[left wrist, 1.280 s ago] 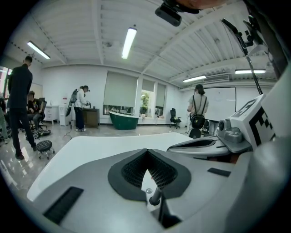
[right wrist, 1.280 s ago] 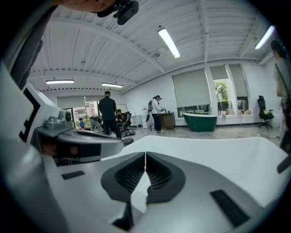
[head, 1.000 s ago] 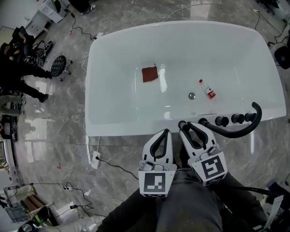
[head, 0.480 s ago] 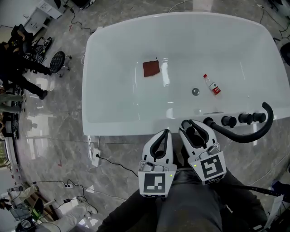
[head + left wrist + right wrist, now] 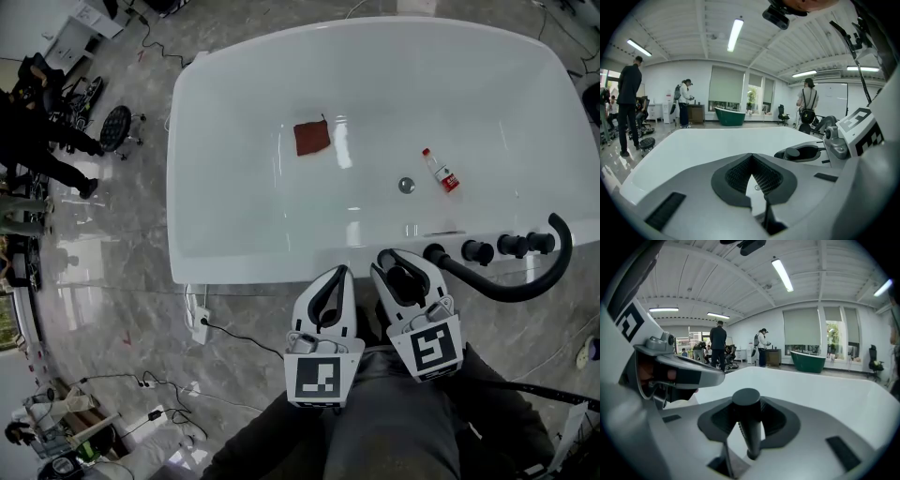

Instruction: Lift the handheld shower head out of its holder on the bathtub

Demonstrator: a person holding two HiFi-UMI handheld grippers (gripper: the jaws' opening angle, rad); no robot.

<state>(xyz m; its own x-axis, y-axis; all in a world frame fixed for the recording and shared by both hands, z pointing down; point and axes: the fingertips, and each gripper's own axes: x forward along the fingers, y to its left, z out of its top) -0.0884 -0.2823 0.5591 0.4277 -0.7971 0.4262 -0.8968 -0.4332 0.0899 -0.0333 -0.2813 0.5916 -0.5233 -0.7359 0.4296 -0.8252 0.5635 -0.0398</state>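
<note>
Big white oval bathtub [image 5: 234,216] fills most of the head view, and everything that matters sits on its near rim, around 5 o'clock. A curved black pipe [image 5: 506,291] sweeps off from there toward 3 o'clock. Hose or spout, can't say.

The right gripper [image 5: 401,256] is parked at that rim with its jaws spread wide around the black cylindrical handheld shower head [image 5: 749,432]. They've just closed in a bit, but to me the pads aren't biting yet. So the shower head is dead ahead at that gripper's 12 o'clock, standing roughly upright, long axis crossing the jaws' line. I'd say squeeze, then pull straight up. Can't make out whether its foot sits in the holder.

The left gripper [image 5: 337,274] sits at the right one's 9 o'clock, jaws together and empty, so the right is nearer. A row of round black knobs [image 5: 476,251] runs off at the shower head's 3 o'clock.
</note>
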